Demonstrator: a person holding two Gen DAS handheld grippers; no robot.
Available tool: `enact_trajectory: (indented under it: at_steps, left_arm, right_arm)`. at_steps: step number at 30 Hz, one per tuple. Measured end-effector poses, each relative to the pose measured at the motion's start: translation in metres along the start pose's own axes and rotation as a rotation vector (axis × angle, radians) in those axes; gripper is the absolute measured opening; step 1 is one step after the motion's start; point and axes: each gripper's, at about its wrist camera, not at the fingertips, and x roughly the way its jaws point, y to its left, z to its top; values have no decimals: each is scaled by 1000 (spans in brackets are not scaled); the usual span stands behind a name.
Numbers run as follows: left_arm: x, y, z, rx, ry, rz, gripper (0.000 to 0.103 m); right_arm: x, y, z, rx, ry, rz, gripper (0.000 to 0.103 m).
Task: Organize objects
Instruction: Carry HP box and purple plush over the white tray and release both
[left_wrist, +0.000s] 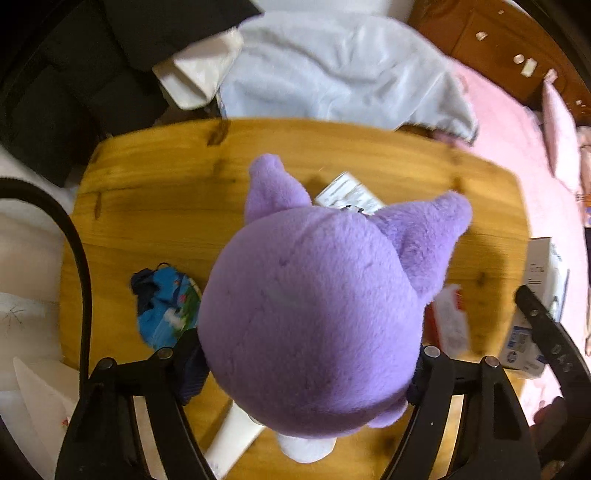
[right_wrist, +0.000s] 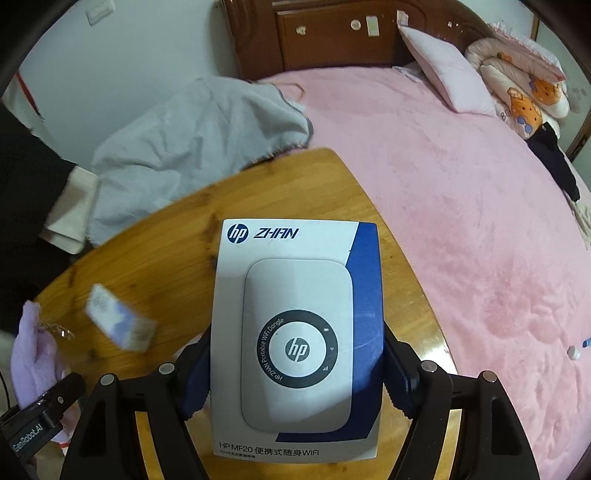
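My left gripper (left_wrist: 306, 365) is shut on a purple plush toy (left_wrist: 314, 306) with two ears, held above the wooden table (left_wrist: 155, 184). My right gripper (right_wrist: 291, 373) is shut on a white and blue HP WiFi box (right_wrist: 295, 332), held over the table's right part (right_wrist: 303, 184). The plush also shows at the left edge of the right wrist view (right_wrist: 33, 350), and the HP box at the right edge of the left wrist view (left_wrist: 535, 314). A small white box (right_wrist: 118, 321) lies on the table, blurred.
A blue patterned pouch (left_wrist: 166, 306), a white leaflet (left_wrist: 347, 192), a red and white pack (left_wrist: 450, 317) and a white tube (left_wrist: 236, 439) lie on the table. A grey blanket (left_wrist: 332, 66) hangs over the far edge. A pink bed (right_wrist: 461, 203) with pillows lies to the right.
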Motion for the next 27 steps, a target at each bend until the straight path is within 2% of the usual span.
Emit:
enact_trajectory:
  at_steps: [8,15,23,27]
  left_arm:
    - [-95,12,-38,32,-121,-79,81]
    - [-168,54,-90,57,-208,-123,81]
    - [-220,117,-145,42,-277,-145,81]
    - [-237,151,-171,22,-317,-119,81]
  right_arm:
    - [-86,16,-34,-68,-79,67,77]
    - [-164,51,-85,-171,-146,133,77]
    - [-233,97,-152,-303,-184,223,77]
    - [-255,125,-185,-374,-181,265,77]
